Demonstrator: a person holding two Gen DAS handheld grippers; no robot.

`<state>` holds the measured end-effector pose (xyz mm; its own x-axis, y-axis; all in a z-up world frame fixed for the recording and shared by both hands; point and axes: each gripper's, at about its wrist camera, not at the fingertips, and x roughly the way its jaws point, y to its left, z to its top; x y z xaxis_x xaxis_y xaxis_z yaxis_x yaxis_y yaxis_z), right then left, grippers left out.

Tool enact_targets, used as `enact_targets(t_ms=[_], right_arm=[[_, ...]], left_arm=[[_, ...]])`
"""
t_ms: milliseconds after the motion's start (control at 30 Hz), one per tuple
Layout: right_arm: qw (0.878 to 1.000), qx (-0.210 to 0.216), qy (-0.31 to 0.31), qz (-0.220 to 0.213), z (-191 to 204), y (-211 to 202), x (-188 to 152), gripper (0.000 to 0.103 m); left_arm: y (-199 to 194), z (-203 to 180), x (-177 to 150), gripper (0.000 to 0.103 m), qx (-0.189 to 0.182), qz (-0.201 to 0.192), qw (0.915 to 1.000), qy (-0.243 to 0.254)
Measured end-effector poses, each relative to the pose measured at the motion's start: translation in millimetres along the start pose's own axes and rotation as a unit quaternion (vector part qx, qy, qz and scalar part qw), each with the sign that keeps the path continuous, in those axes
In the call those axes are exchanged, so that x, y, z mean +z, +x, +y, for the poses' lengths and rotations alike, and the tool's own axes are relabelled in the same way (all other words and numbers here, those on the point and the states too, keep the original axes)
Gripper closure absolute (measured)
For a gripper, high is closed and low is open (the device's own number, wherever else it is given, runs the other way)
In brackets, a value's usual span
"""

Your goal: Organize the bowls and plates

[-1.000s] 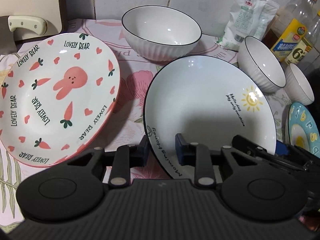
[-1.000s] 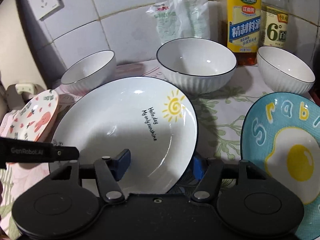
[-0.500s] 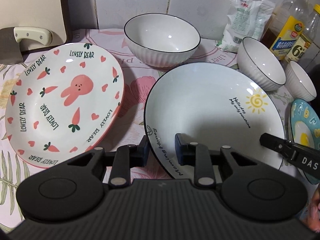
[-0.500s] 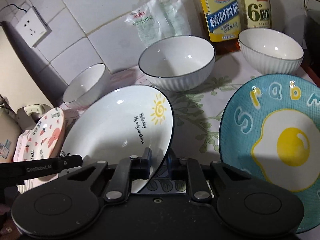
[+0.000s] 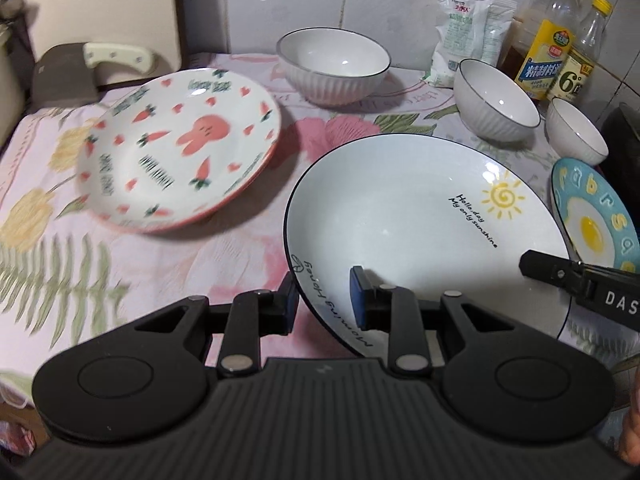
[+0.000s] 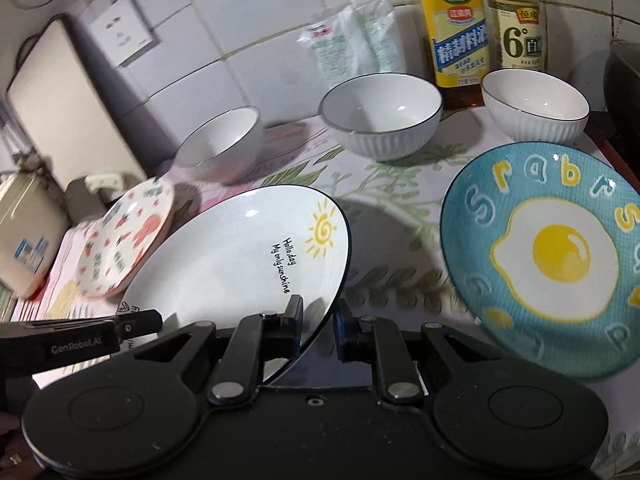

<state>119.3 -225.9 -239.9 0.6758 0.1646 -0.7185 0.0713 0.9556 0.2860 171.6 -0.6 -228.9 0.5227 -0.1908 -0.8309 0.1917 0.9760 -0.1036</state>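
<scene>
A white sun plate (image 5: 420, 232) with a black rim is held above the cloth by both grippers. My left gripper (image 5: 324, 300) is shut on its near left rim. My right gripper (image 6: 318, 328) is shut on its right rim (image 6: 340, 272); the plate (image 6: 240, 264) tilts in that view. A pink rabbit plate (image 5: 180, 148) lies to the left. A blue egg plate (image 6: 548, 256) lies to the right. Three white ribbed bowls (image 5: 332, 64) (image 5: 496, 100) (image 5: 576, 136) stand along the back.
A flowered cloth (image 5: 120, 272) covers the counter. A cleaver (image 5: 80, 72) and a cutting board (image 6: 68, 112) are at the back left. Two bottles (image 6: 456, 36) (image 6: 516, 28) and a white packet (image 6: 352, 48) stand against the tiled wall. A dark pot (image 6: 624, 76) is at far right.
The right gripper closed on the sun plate's right rim. Both grippers have risen and pulled back with the plate, so the counter looks farther away.
</scene>
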Motion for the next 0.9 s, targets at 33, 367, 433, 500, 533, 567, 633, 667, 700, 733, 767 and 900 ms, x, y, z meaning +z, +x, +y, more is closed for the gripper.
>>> enact_targets(t_ms=[33,367,433,500,533,567,633,667,700,733,767,900], right_arm=[[1.0,0.003,-0.002,0.001,2.6,-2.0,-3.1,0.083],[0.999,0.019,-0.039,0.008,20.6,1.4,-17.8,0.083],[0.999,0.02,-0.037,0.008,19.0,3.9,-13.8,0.083],[0.999,0.02,-0.043,0.005,19.2,5.2,-10.2,0.083],[0.999,0.018,-0.048,0.005,19.9,6.5,-9.2,0.083],[0.998,0.017,-0.054,0.006,20.0,8.1,-8.2,0.083],[0.998,0.015,-0.055,0.012,18.7,11.6,-7.3,0.083],[0.998,0.014,-0.056,0.015,17.8,13.0,-7.7,0.083],[0.998,0.014,-0.06,0.013,17.4,12.8,-8.8,0.083],[0.998,0.014,-0.062,0.012,17.4,12.3,-9.3,0.083],[0.998,0.014,-0.061,0.012,17.0,12.3,-9.4,0.083],[0.997,0.007,-0.068,0.024,17.2,15.8,-9.6,0.083]], left_arm=[[-4.3,2.4,-5.1,0.078,0.003,0.0,1.0,-0.004],[-15.6,24.8,-25.3,0.078,0.015,0.01,0.9992,-0.037],[-14.5,25.5,-24.5,0.078,0.011,0.009,0.9993,-0.036],[-13.3,25.6,-22.5,0.078,0.007,0.008,0.9992,-0.038],[-12.4,25.5,-21.7,0.078,0.006,0.009,0.9992,-0.038],[-11.5,25.1,-20.9,0.078,0.006,0.01,0.9992,-0.037],[-9.3,24.2,-20.7,0.078,0.006,0.015,0.9992,-0.035],[-7.9,24.3,-21.3,0.078,0.004,0.019,0.9991,-0.036],[-7.1,24.5,-22.4,0.078,0.003,0.021,0.999,-0.039],[-6.5,25.8,-22.9,0.078,0.001,0.021,0.9989,-0.042],[-6.3,26.3,-23.2,0.078,0.0,0.022,0.9988,-0.043],[-2.7,27.8,-21.7,0.078,-0.002,0.039,0.998,-0.05]])
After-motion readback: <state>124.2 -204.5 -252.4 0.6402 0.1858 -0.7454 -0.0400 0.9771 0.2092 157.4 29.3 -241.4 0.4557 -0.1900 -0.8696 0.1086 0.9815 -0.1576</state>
